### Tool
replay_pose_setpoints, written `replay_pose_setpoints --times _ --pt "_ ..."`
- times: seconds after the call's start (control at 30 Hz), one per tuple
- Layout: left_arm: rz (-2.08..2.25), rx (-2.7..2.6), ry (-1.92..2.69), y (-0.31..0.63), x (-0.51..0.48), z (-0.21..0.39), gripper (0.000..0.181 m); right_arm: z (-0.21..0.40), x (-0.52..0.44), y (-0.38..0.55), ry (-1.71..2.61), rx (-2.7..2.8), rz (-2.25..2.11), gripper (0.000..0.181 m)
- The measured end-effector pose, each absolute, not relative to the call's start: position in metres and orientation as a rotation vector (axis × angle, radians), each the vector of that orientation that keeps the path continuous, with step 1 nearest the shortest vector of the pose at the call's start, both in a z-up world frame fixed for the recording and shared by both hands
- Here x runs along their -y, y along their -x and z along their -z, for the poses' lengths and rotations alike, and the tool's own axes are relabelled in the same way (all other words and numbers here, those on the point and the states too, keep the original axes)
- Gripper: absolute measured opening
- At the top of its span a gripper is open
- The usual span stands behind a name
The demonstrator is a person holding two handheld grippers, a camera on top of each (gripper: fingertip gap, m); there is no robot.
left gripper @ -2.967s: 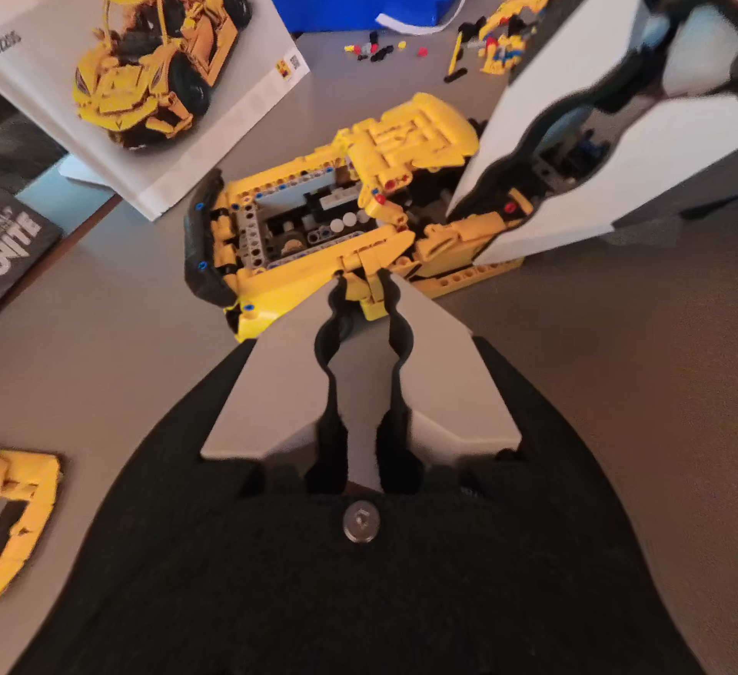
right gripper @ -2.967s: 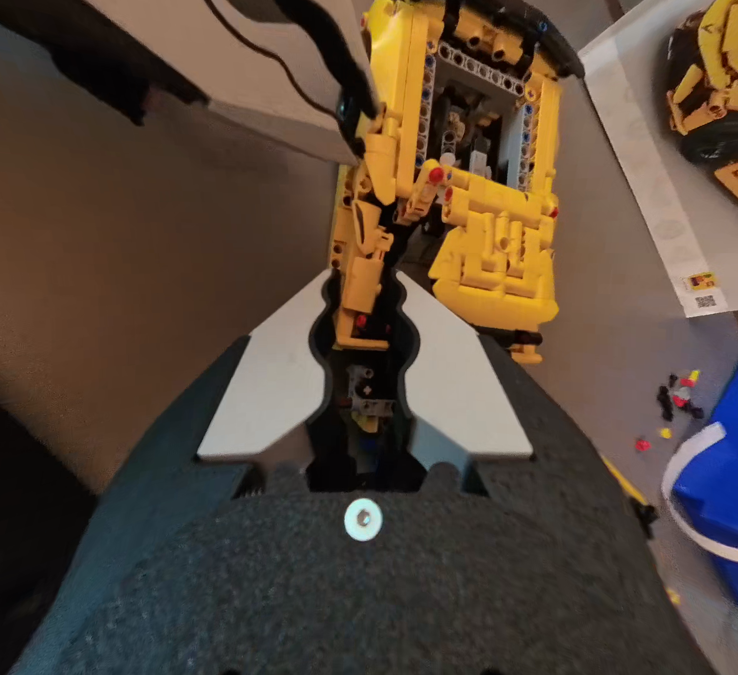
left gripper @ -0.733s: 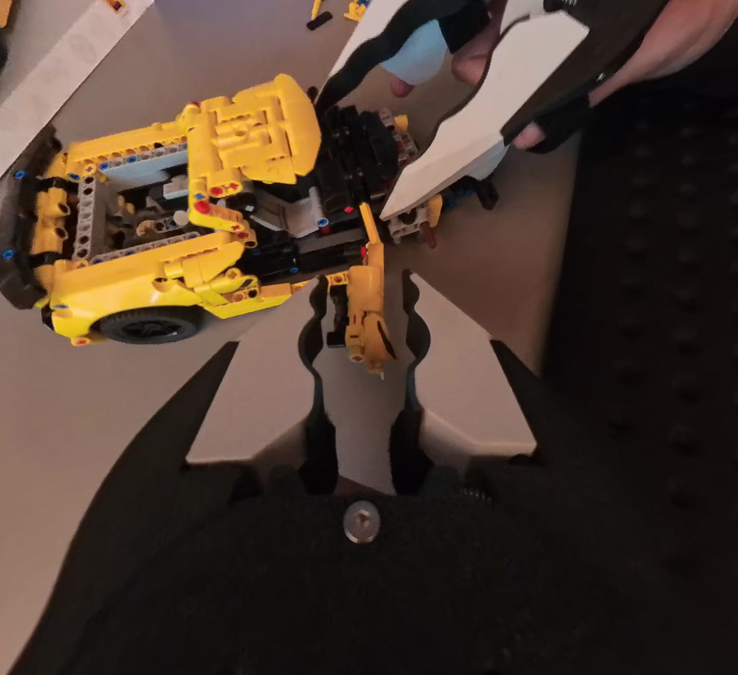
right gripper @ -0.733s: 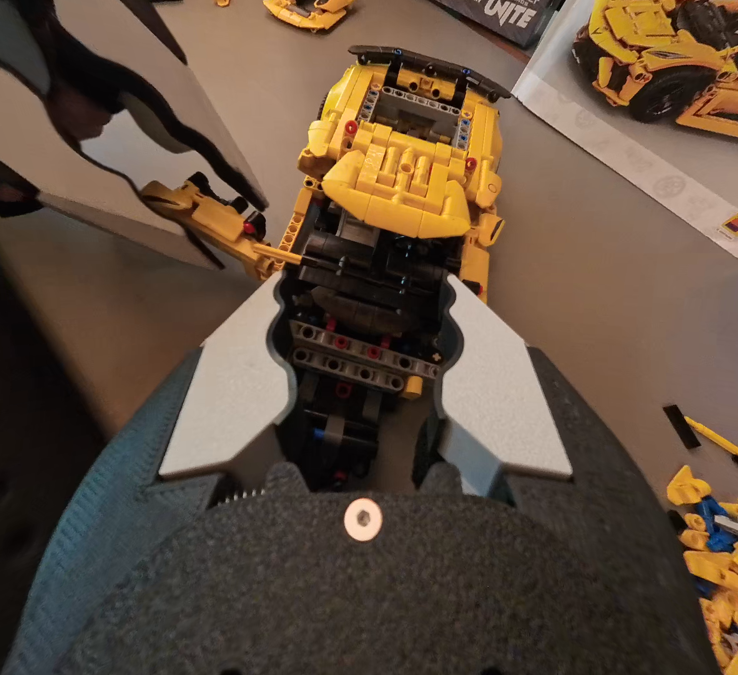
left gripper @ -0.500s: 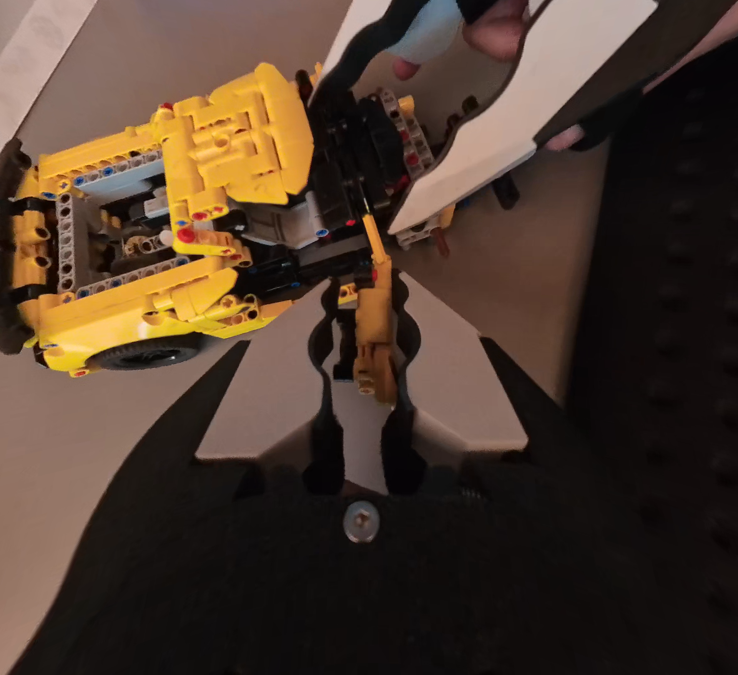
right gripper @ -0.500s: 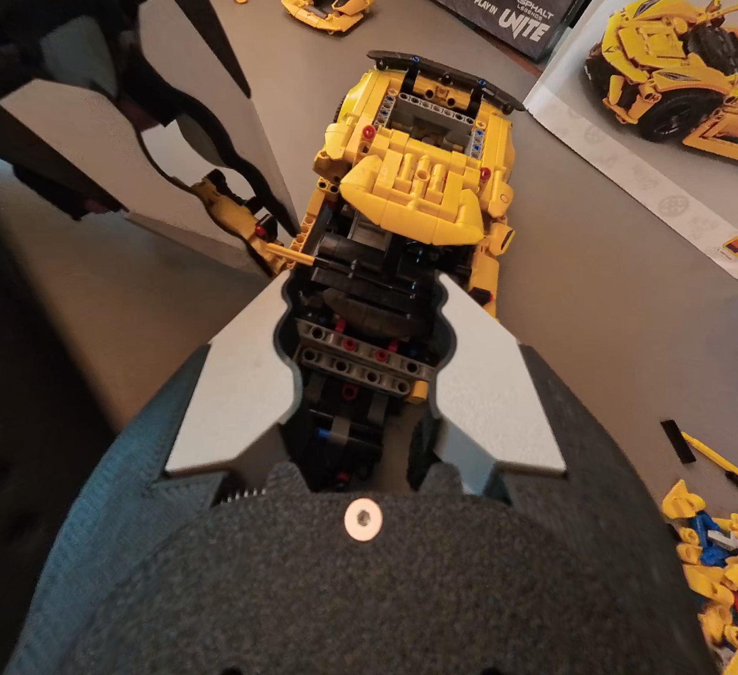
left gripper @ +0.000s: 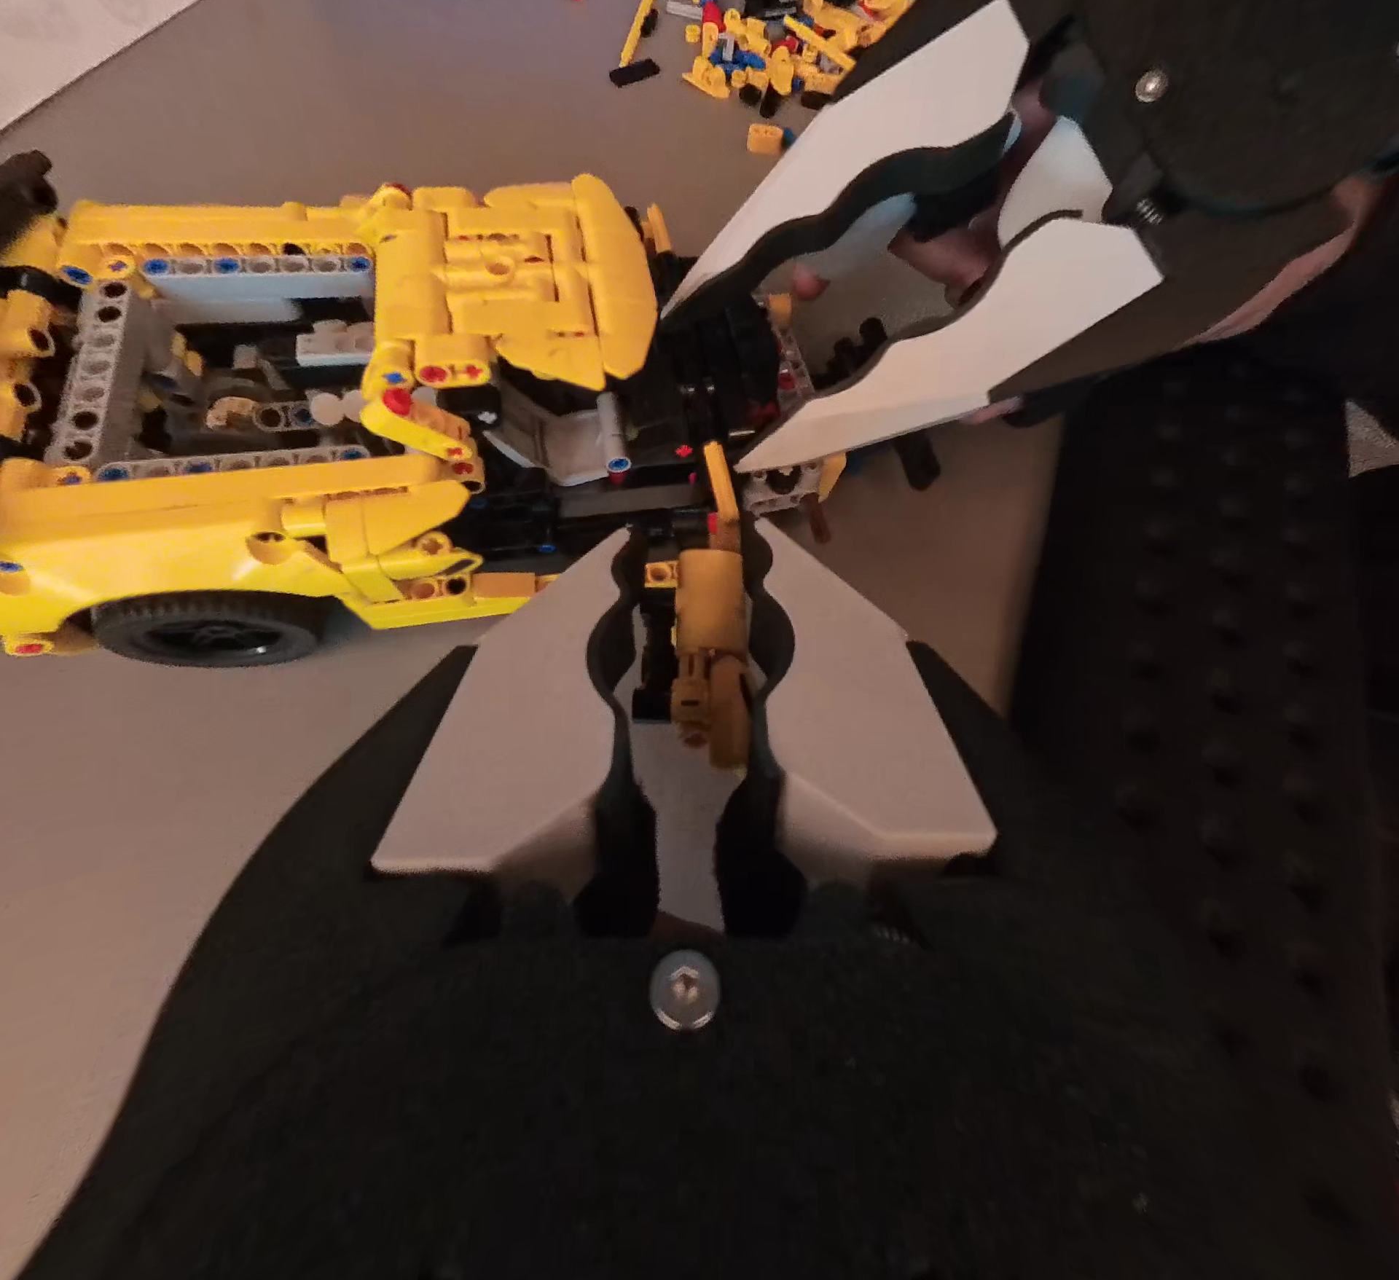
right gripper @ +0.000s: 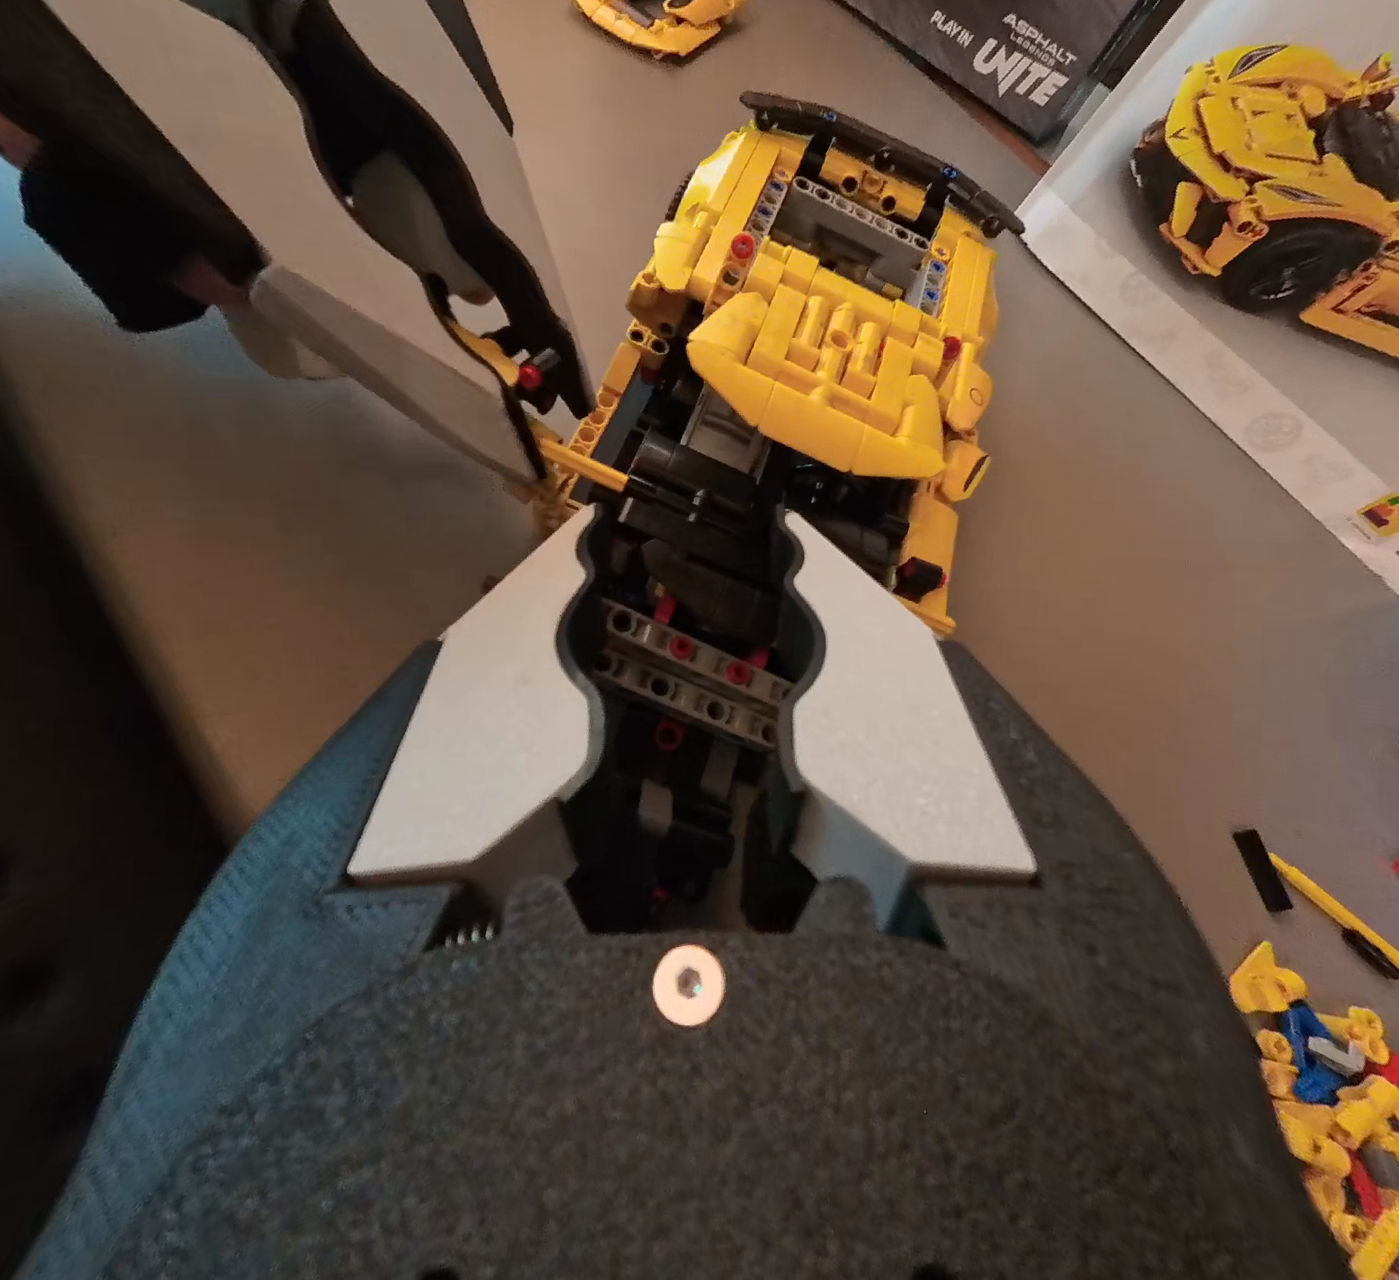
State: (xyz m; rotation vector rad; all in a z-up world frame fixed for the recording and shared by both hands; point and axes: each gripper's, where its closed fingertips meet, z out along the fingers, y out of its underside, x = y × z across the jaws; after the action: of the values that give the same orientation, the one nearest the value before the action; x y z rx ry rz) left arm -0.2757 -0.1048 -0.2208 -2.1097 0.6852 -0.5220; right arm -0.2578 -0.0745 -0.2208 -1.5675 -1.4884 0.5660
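Grey tabletop (left gripper: pixel 227 827): left gripper (left gripper: pixel 685 547) jaws clamp yellow door piece (left gripper: pixel 708 627); right gripper (right gripper: pixel 685 524) jaws grip car (right gripper: pixel 825 350) chassis.

Table (left gripper: pixel 378 70): plain grey matte top, filling most of both views
Table edge (right gripper: pixel 113 600): runs along 9 o'clock in the right wrist view, dark shadow beyond it
Light: dim and warm, with soft shadows on the grey top
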Motion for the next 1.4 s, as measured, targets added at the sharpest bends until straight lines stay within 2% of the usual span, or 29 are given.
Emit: replay_pose_setpoints --times 0.1,0.3,0.47,0.5,0.57,0.6,0.63,0.7,0.87,1.0,1.07,1.4 --pt "0.482 -0.749 2.109 0.277 0.108 0.225 0.024 0.220 0.075 0.259 1.568 1.483 -0.597 0.042" --pt "0.128 -1.054 2.091 0.282 0.113 0.238 0.028 0.219 0.077 0.259 1.569 1.472 -0.654 0.042" --pt "0.166 -1.061 2.025 0.271 0.115 0.204 0.036 0.219 0.077 0.259 1.572 1.467 -0.658 0.042" --pt "0.205 -1.081 2.024 0.268 0.118 0.199 0.035 0.219 0.077 0.259 1.573 1.466 -0.658 0.042" --pt "0.231 -1.200 2.041 0.264 0.123 0.197 0.009 0.219 0.077 0.259 1.575 1.464 -0.664 0.042" --pt "0.213 -1.259 2.069 0.265 0.122 0.200 0.002 0.219 0.077 0.259 1.575 1.463 -0.667 0.042" --pt "0.201 -1.301 2.118 0.268 0.120 0.204 0.004 0.219 0.077 0.259 1.575 1.463 -0.668 0.042" --pt "0.256 -1.344 2.237 0.268 0.117 0.209 0.021 0.219 0.077 0.259 1.575 1.462 -0.669 0.042" --pt "0.206 -1.444 2.424 0.277 0.110 0.222 0.027 0.219 0.077 0.259 1.576 1.459 -0.680 0.042" --pt "0.125 -1.555 2.513 0.277 0.115 0.236 0.023 0.219 0.077 0.259 1.575 1.462 -0.679 0.042" --pt "0.086 -1.581 2.526 0.274 0.114 0.241 0.015 0.219 0.077 0.259 1.575 1.462 -0.681 0.042" --pt "0.223 -1.245 2.644 0.270 0.110 0.231 0.006 0.221 0.073 0.258 1.574 1.482 -0.622 0.041"
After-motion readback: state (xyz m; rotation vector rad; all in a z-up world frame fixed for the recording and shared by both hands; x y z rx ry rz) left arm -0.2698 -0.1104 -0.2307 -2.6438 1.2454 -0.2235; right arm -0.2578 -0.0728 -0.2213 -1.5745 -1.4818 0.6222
